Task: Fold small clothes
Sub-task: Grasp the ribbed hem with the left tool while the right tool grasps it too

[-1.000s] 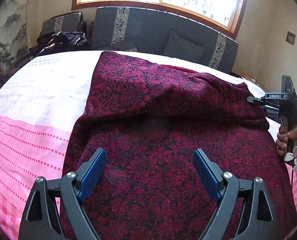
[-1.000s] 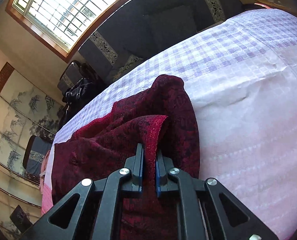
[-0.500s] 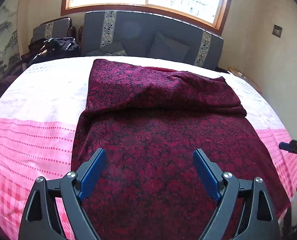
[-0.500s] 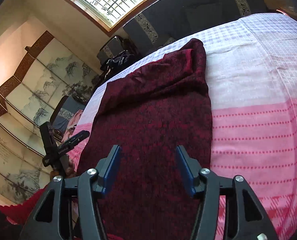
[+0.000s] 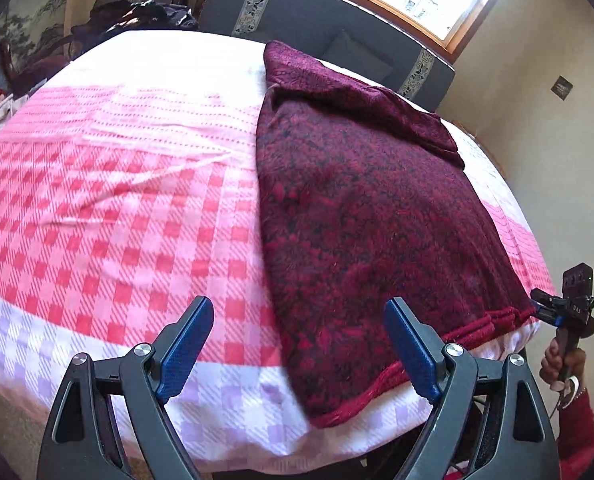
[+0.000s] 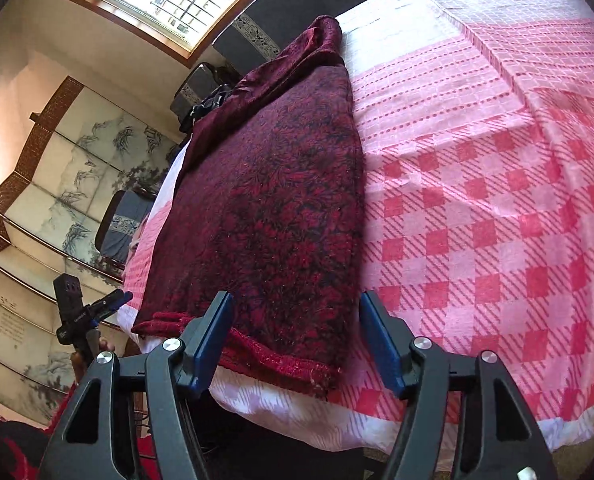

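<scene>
- Over on the far left of the bed, nothing for you to do: bare pink-checked bedspread, a few wrinkles, no clothes lying on it.
- Your left gripper hangs over the near edge with its blue fingers wide apart and nothing between them. The cloth's near-left corner sits just under the right-hand finger, but the finger isn't on it as far as I can tell.
- Middle to right is the dark red patterned cloth, lying flat in a long strip from the near edge up toward the grey headboard. The far end looks already doubled over on itself, so I'd guess at least one fold is in, and a rough one, since that top layer is bunched.
- The near hem shows a few stacked edges by the right corner, so it seems layered there too.
- Your right gripper is right at that near hem, jaws closing a bit, though its fingers aren't pinching anything; the hem lies below and between them.
- What's left, I reckon: grab both near corners, fold the length away from you, then flatten. Maybe halfway.
</scene>
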`<move>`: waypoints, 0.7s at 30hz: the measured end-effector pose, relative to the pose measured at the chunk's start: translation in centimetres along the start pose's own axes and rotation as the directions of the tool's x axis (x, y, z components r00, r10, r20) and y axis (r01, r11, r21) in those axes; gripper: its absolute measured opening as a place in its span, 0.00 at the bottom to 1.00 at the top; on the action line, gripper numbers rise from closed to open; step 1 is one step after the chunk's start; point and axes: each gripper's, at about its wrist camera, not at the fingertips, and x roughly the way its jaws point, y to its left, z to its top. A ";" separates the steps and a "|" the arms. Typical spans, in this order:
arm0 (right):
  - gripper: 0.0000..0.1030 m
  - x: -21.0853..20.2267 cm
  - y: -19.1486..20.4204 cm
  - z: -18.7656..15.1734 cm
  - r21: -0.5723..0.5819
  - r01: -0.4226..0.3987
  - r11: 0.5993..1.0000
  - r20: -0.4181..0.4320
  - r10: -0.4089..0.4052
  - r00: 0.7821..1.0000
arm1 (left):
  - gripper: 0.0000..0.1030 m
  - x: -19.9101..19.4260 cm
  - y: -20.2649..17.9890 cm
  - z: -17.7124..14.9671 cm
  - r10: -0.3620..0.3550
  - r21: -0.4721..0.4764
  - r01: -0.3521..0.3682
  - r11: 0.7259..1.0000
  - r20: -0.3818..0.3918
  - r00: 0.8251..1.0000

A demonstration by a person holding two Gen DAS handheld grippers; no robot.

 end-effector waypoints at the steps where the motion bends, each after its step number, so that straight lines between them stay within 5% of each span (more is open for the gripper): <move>1: 0.55 0.3 0.1 -0.1 0.008 -0.018 1.000 -0.005 0.018 1.000 | 0.84 0.0 0.6 -0.6 -0.026 -0.027 0.026 0.999 -0.007 1.000; 5: 0.48 1.2 0.3 -0.4 0.030 -0.058 0.998 -0.003 0.058 0.998 | 0.83 0.6 1.4 -2.0 -0.121 -0.070 0.119 0.990 -0.028 0.992; 8: 0.42 1.8 0.7 -0.5 0.049 -0.066 0.997 -0.003 0.066 0.998 | 0.83 1.1 1.2 -2.3 -0.233 -0.110 0.225 0.968 -0.070 0.970; 11: 0.39 1.9 0.6 -0.7 0.061 -0.070 0.996 -0.005 0.070 0.998 | 0.83 1.3 0.5 -2.2 -0.257 -0.112 0.245 0.963 -0.114 0.960; 14: 0.39 2.0 0.8 -1.0 0.058 -0.072 0.996 -0.008 0.073 0.997 | 0.82 2.1 0.4 -2.3 -0.370 -0.190 0.341 0.921 -0.151 0.917; 18: 0.38 2.3 0.9 -1.0 0.059 -0.087 0.994 -0.011 0.088 0.996 | 0.82 2.9 0.3 -1.2 -0.442 -0.244 0.406 0.881 -0.116 0.889; 21: 0.38 2.4 1.1 -0.9 0.069 -0.106 0.992 -0.020 0.107 0.994 | 0.82 3.7 -0.2 -0.2 -0.430 -0.242 0.396 0.886 -0.111 0.896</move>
